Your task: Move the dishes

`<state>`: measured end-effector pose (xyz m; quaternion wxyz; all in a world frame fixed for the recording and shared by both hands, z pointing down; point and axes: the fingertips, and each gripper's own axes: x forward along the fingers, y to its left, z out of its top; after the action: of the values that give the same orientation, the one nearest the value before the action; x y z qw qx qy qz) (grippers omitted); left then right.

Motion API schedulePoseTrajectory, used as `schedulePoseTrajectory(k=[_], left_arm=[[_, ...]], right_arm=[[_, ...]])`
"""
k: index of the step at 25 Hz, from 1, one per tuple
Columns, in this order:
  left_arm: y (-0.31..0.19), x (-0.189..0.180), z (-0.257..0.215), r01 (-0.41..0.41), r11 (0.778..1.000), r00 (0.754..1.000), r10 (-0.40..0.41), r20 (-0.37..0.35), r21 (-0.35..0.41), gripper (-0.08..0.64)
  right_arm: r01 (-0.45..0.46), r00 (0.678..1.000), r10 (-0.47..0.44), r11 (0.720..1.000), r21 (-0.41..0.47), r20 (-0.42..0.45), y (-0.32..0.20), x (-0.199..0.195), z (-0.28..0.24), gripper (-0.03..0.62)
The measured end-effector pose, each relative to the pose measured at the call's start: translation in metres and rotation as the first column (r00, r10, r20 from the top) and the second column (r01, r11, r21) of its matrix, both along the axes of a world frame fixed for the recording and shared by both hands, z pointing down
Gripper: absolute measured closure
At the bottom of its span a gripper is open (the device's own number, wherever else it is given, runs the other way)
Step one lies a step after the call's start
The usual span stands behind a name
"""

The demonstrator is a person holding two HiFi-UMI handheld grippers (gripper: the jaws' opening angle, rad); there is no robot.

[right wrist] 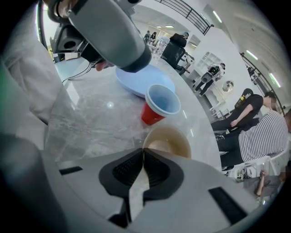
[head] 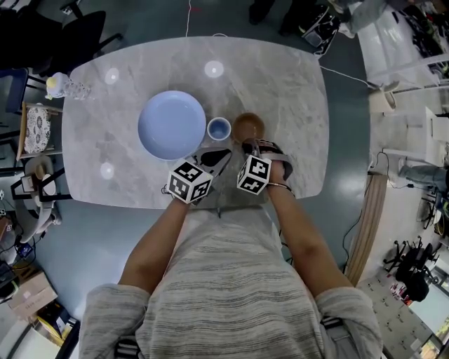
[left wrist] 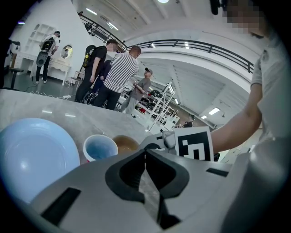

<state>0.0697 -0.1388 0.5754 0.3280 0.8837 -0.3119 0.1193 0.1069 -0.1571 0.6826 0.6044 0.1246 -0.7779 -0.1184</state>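
I stand at a pale grey, marble-look table (head: pixel 280 84) with rounded corners, and ceiling lamps show on it as bright spots. The floor (head: pixel 98 252) under it is dark blue-grey and glossy. A black office chair (head: pixel 77 31) sits beyond the far left corner, and a white cable (head: pixel 188 17) runs off from the far edge. The hall is white, with a curved balcony railing (left wrist: pixel 195 44) overhead and strip lights (left wrist: pixel 93 11). Several people (left wrist: pixel 120 75) stand about, with what may be metal racks (left wrist: pixel 163 102) behind them.
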Motion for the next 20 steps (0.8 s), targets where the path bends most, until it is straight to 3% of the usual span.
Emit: schedulePoseTrajectory(k=[20], left_arm=[[0.0002,0.0023,-0.0008,-0.007,1.0,1.0,0.007,0.008,0.001,0.539]], right_arm=[[0.01,1.0,-0.009,1.0,0.013,-0.003,-0.0081,0.0044,-0.0019,0.521]])
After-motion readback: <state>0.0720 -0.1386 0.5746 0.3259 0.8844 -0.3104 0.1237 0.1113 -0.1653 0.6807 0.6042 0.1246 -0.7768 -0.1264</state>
